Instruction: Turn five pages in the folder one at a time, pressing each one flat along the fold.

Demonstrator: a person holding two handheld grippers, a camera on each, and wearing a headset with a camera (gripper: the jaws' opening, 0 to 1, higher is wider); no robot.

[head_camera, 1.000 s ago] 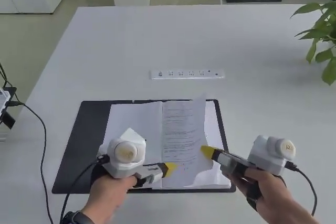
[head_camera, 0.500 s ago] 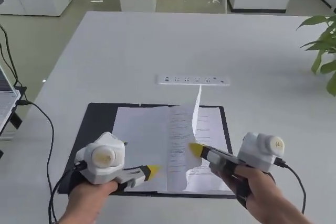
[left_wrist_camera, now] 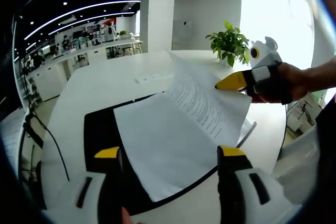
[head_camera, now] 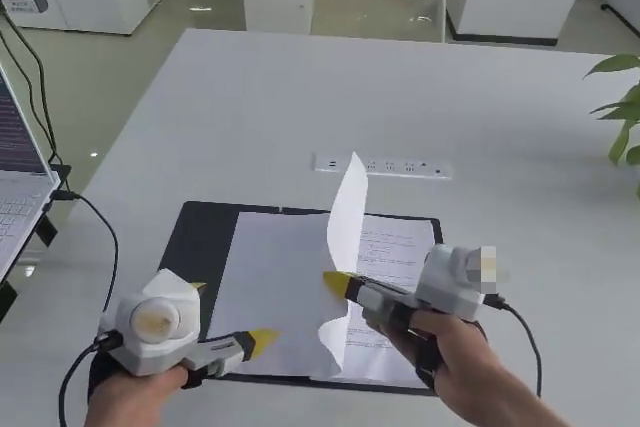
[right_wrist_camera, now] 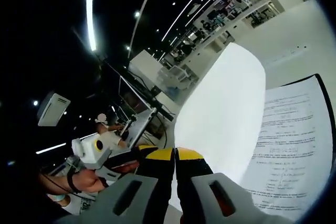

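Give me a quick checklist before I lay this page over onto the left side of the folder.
1. Right tool shut on the lifted page: ok, jaws closed on its edge.
2. One sheet alone lifted: cannot tell.
3. Left tool free for pressing: ok, jaws open, holding nothing.
4. Left-hand sheet lies flat: ok.
5. Page turned over: not ok, it stands roughly upright.
6. Power strip apart from the folder: ok.
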